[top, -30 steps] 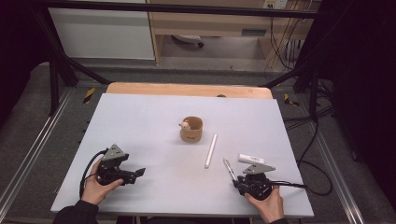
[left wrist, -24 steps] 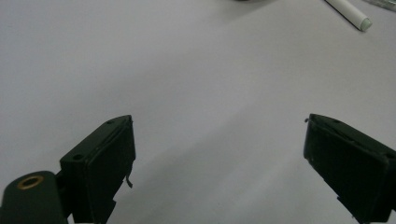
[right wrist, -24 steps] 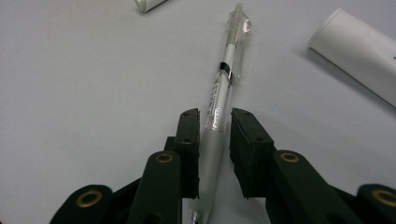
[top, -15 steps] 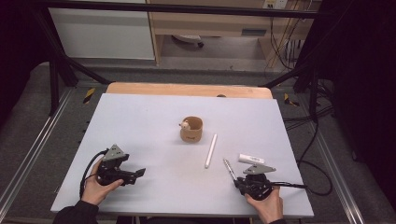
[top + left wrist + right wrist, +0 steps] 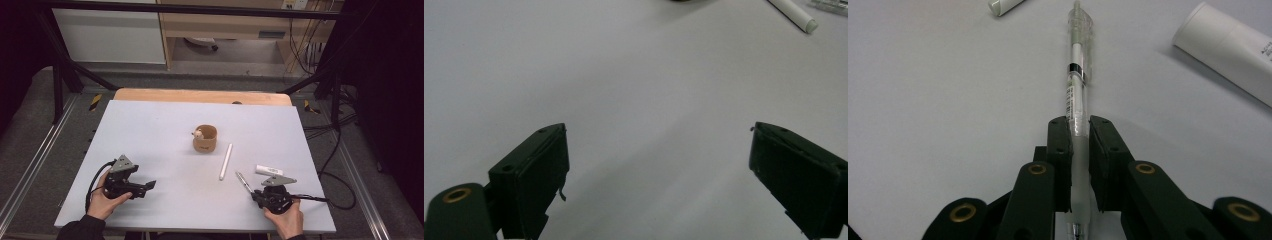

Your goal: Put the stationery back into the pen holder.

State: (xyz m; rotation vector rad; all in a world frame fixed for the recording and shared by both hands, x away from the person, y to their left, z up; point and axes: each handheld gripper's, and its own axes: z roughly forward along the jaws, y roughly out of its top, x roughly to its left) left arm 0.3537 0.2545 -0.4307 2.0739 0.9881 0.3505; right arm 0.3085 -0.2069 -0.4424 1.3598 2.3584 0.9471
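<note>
black right tongs [image 5: 1078,125] have just been closing and now pinch a clear pen [image 5: 1076,85] lying flat on the tabletop [image 5: 165,125], its tip pointing ahead of them. left tongs [image 5: 659,150] stand spread wide over bare surface. beyond the pen, a white tube [image 5: 1228,55] and a white stick [image 5: 1003,5] are cut off.

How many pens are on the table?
2. A clear pen sits between the right gripper jaws. A white pen lies beside the brown cup. The cup may hide more.
</note>
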